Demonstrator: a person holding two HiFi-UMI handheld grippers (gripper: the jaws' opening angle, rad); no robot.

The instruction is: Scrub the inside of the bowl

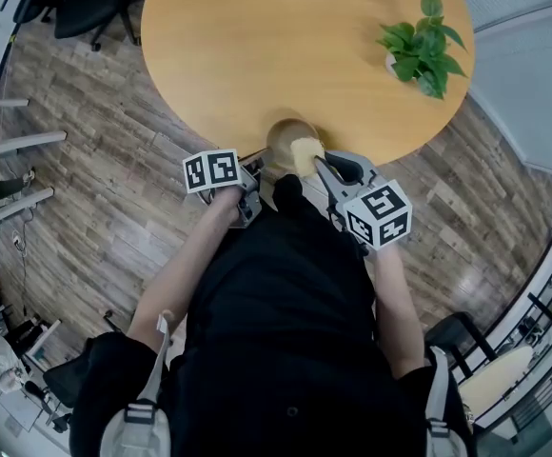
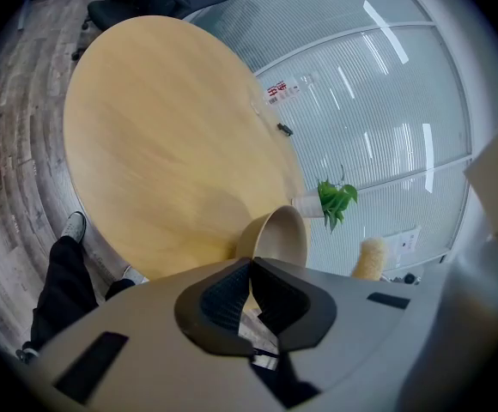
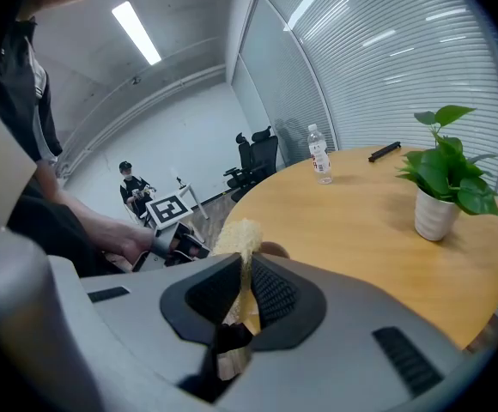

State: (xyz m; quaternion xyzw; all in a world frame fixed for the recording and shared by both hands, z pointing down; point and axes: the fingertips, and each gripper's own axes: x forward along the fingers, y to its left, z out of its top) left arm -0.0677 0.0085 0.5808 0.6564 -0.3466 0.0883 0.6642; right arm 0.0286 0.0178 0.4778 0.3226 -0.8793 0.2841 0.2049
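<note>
Bowl [image 2: 282, 233] rim between left gripper [image 2: 250, 263] fingertips [image 2: 228, 292]

**Bowl tipped at the near edge, sponge at its mouth**

I see the bowl [image 1: 285, 141], tan, round and smooth inside, at the near edge of the round wooden surface [image 1: 257, 46]. It is tipped onto its side with its mouth turned towards my right. Its near rim sits pinched between the pads of my left tongs [image 2: 251, 269]. The sponge [image 1: 306, 155] is pale yellow and coarse. It stands upright in my right tongs [image 3: 242, 269], clamped by its lower part. It hangs just beside the bowl's mouth, and the left gripper view shows a gap between the two.
</note>
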